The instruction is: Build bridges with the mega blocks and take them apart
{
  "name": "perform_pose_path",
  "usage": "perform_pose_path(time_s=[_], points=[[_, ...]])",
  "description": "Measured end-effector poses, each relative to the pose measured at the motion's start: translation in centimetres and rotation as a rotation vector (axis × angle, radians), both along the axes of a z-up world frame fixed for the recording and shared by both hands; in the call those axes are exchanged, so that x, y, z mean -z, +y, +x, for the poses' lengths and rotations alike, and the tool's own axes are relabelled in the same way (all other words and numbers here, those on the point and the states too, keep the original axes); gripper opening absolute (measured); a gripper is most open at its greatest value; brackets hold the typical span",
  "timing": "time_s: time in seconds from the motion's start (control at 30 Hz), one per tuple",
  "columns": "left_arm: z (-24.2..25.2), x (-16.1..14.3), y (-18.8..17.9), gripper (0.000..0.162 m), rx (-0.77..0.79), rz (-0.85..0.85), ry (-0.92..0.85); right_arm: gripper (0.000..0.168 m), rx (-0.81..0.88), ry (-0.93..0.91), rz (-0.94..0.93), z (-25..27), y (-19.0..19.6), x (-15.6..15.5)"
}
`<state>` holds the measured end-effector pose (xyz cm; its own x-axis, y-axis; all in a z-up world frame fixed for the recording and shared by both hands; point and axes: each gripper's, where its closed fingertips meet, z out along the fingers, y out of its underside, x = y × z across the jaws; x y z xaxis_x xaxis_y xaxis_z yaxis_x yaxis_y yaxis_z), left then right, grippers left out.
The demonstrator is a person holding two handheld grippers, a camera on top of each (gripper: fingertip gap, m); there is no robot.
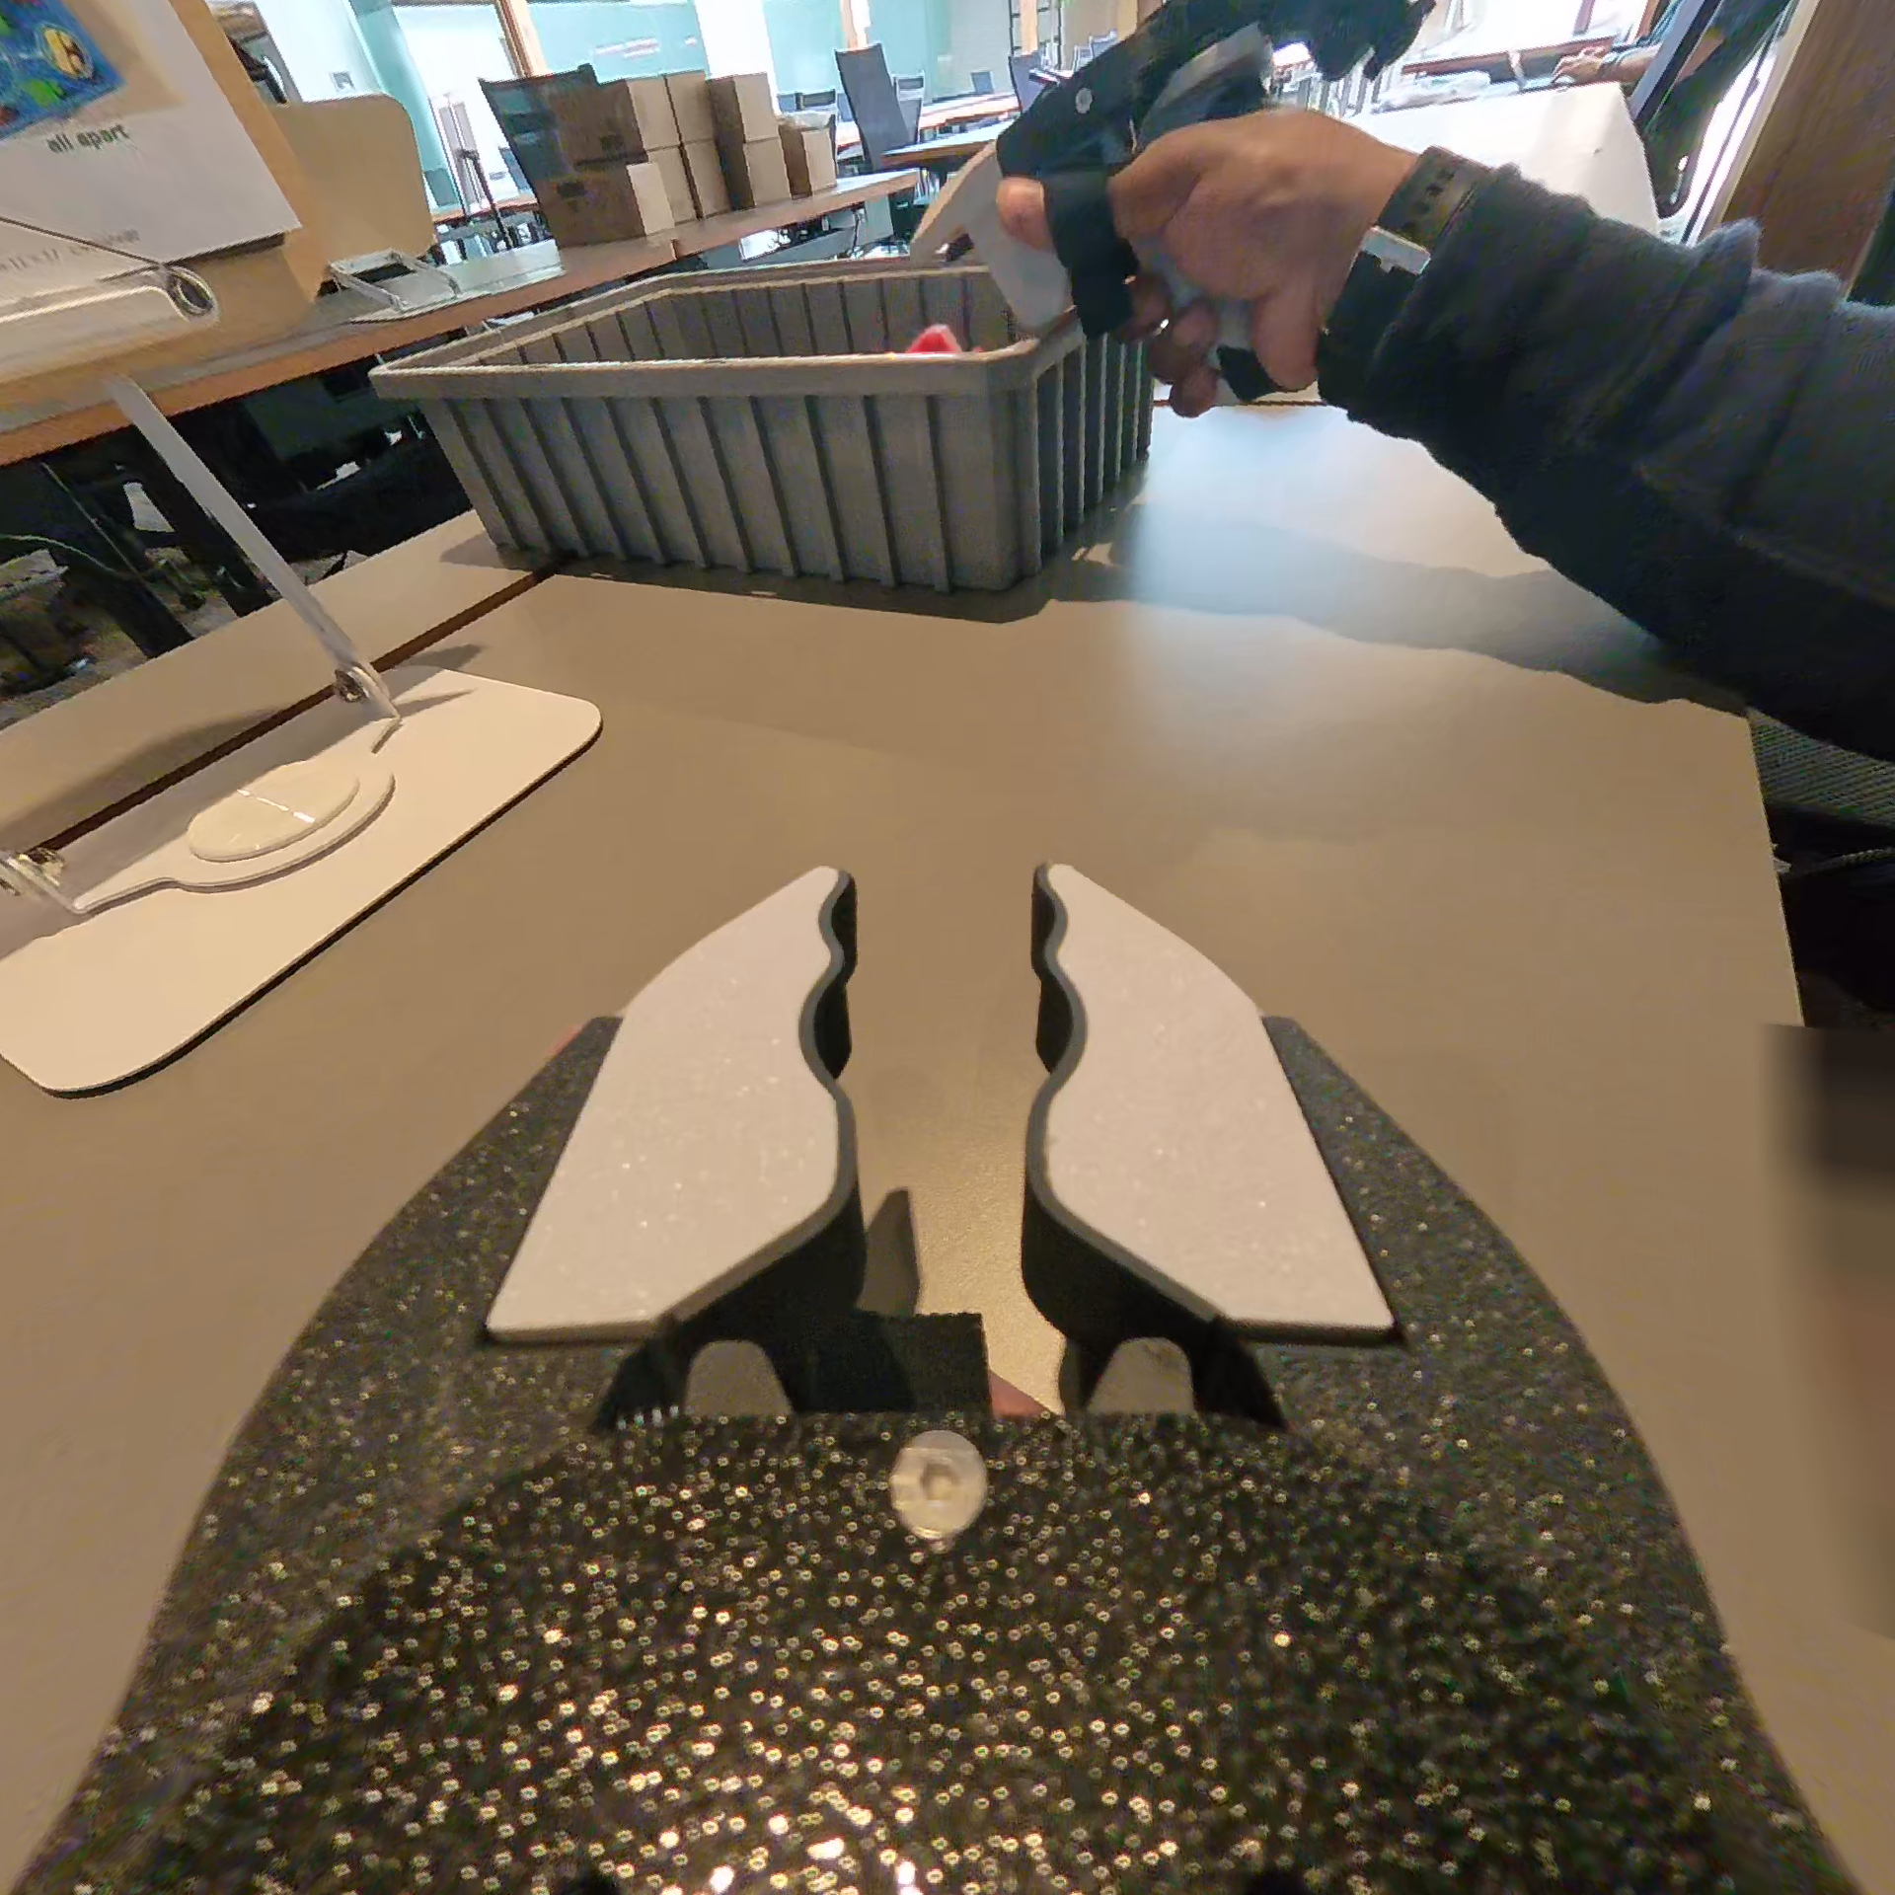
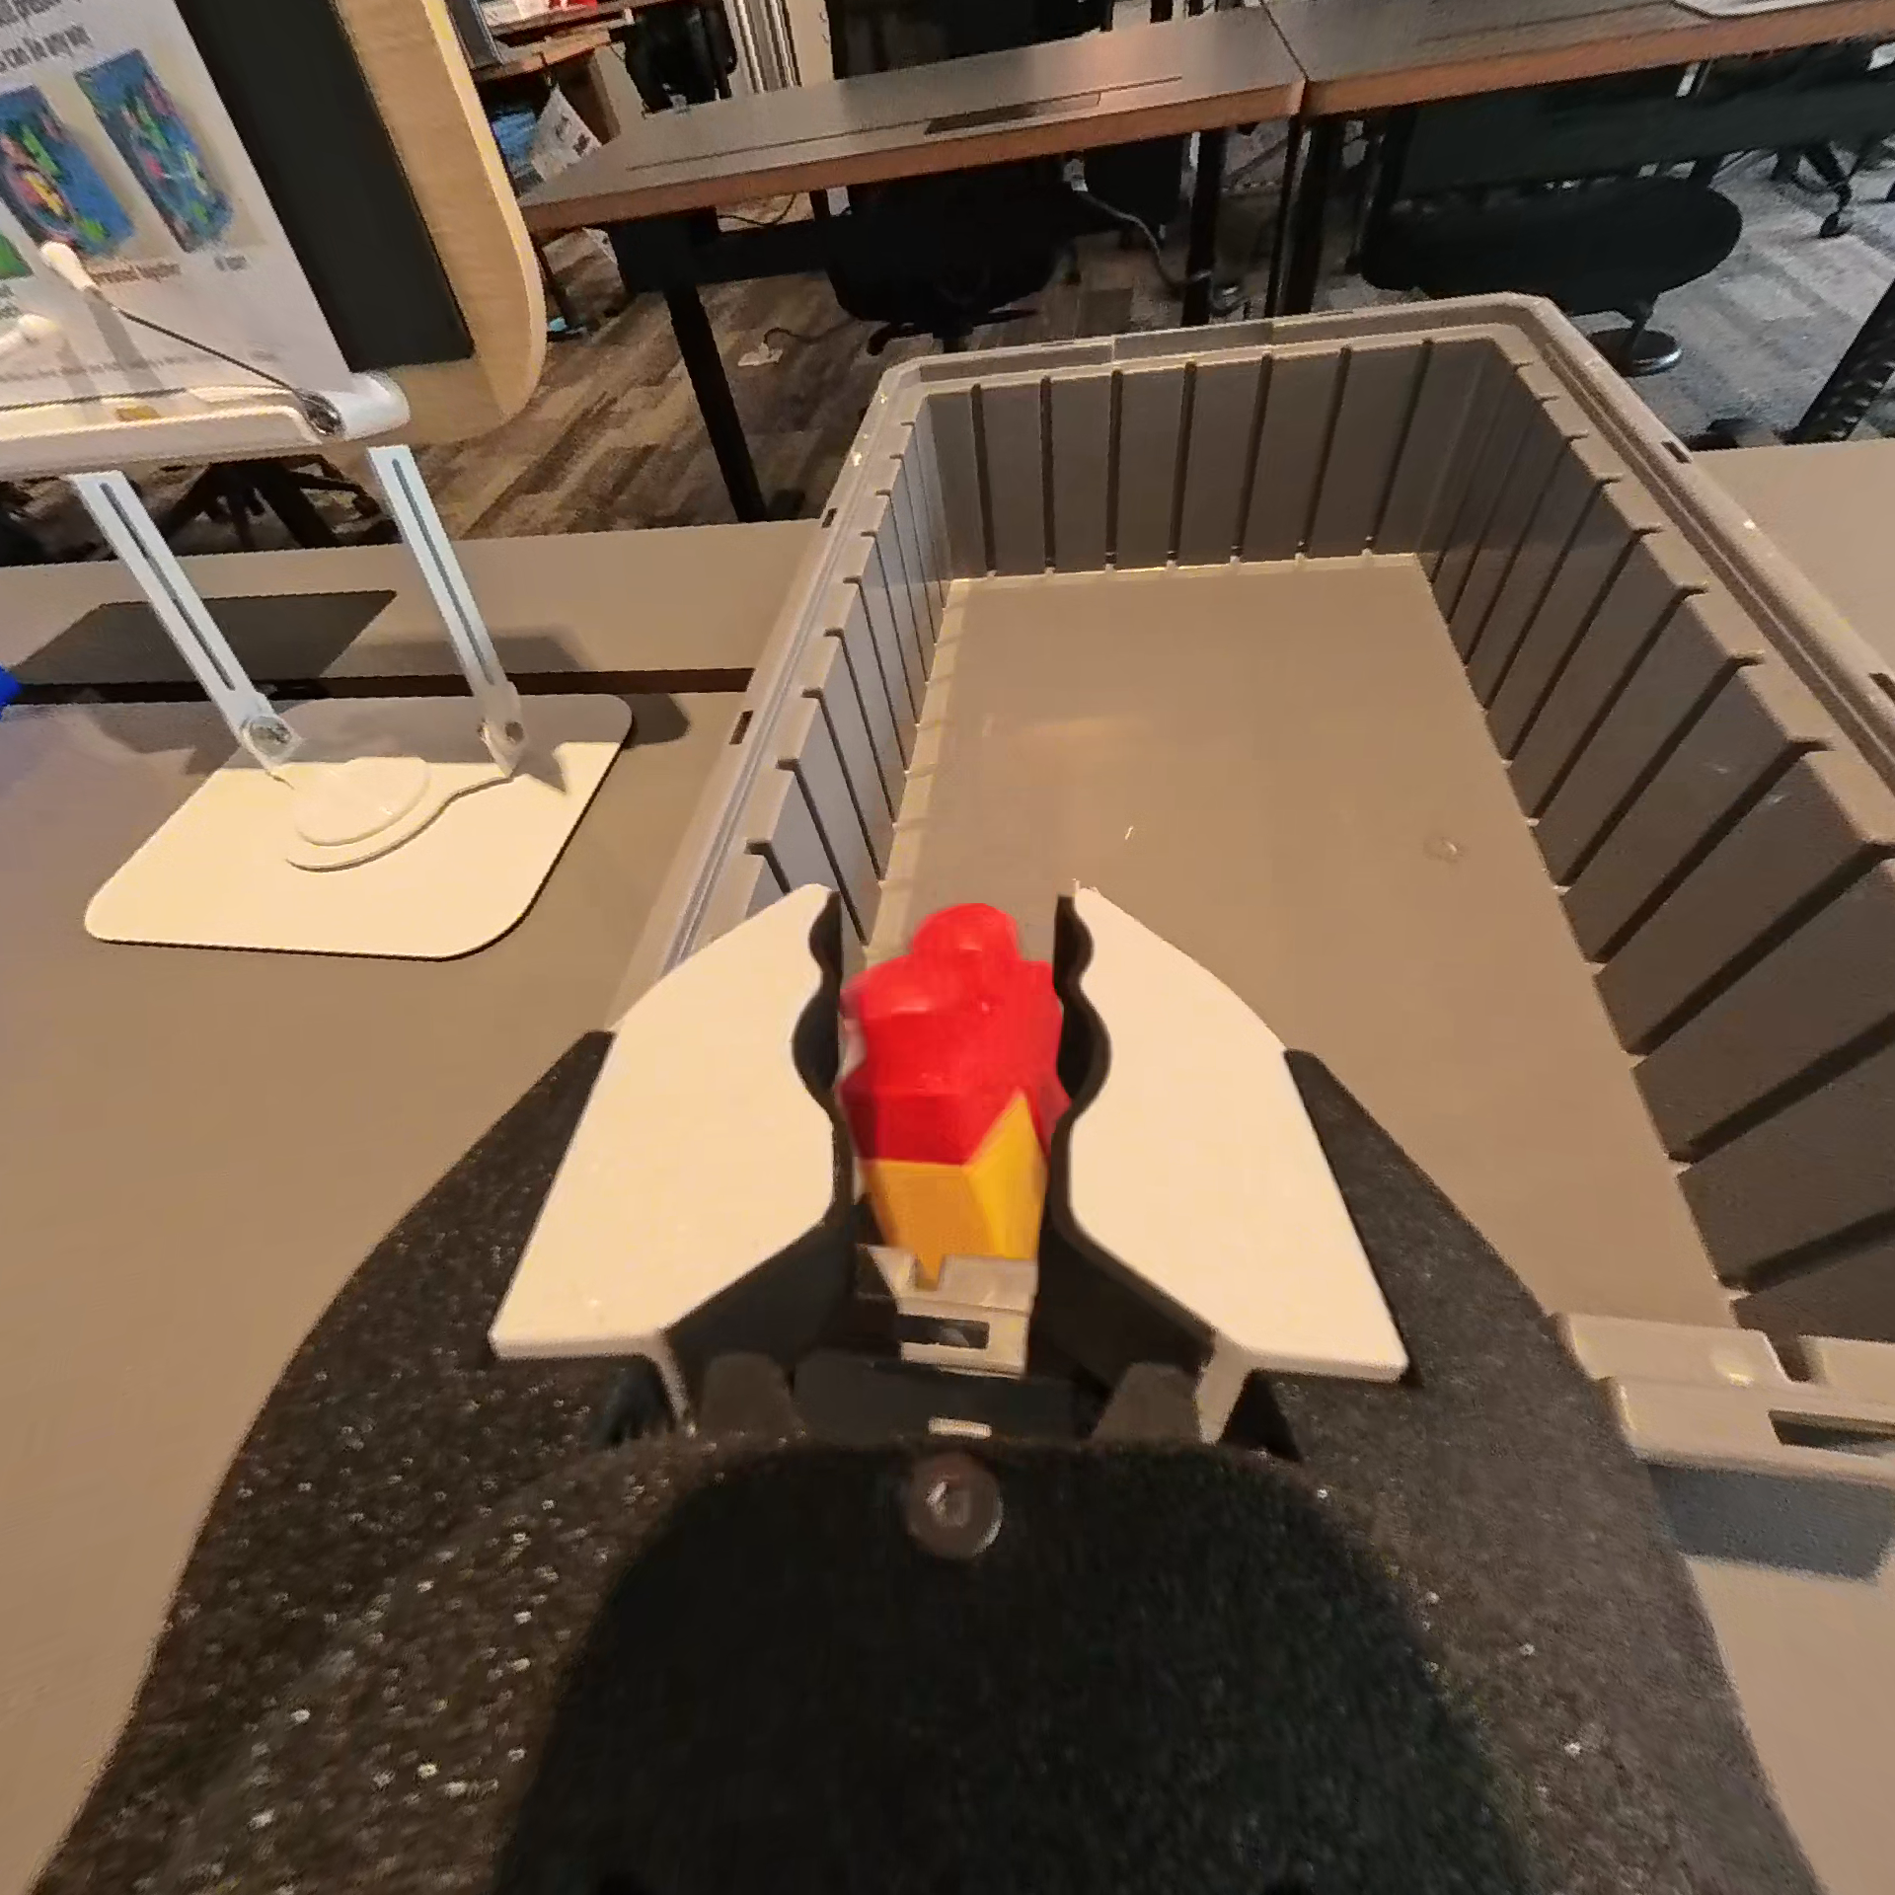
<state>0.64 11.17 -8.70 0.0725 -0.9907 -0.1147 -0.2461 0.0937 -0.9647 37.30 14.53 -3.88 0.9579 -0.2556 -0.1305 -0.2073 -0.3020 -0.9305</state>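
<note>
My right gripper (image 2: 949,913) is shut on a red block (image 2: 949,1025) joined to a yellow block (image 2: 954,1195), held over the near left corner of the grey ribbed bin (image 2: 1743,718). The bin's floor shows bare. In the left wrist view the right gripper (image 1: 984,241) hangs over the same bin (image 1: 779,482), and a bit of red (image 1: 933,340) shows above the rim. My left gripper (image 1: 941,902) is open and empty, low over the tan table (image 1: 1128,738), well short of the bin.
A white stand with a flat base (image 2: 338,851) holds an instruction sheet at the table's left; it also shows in the left wrist view (image 1: 267,841). A person's hand and dark sleeve (image 1: 1538,338) reach in from the right. Desks, boxes and chairs stand behind. The gap from one gripper's tips to the other's is roughly 35 cm.
</note>
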Motion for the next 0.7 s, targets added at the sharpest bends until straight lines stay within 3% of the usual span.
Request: perform_pose_path(time_s=[0.23,0.37,0.47,0.7], points=[[-0.1,0.0,0.0,0.032,0.000,0.001,-0.004,0.045,-0.009,-0.022,0.012,-0.1,0.2,-0.1],[-0.1,-0.1,0.0,0.032,0.000,0.000,-0.006,0.070,0.009,-0.084,0.058,-0.1,0.2,-0.7],[-0.2,-0.1,0.1,0.032,-0.005,-0.001,-0.010,0.077,-0.009,-0.103,0.218,-1.2,-0.7,-2.7],[-0.9,-0.8,2.1,0.032,-0.135,0.061,-0.045,0.071,0.076,-0.199,0.399,-4.5,-5.0,-4.9]])
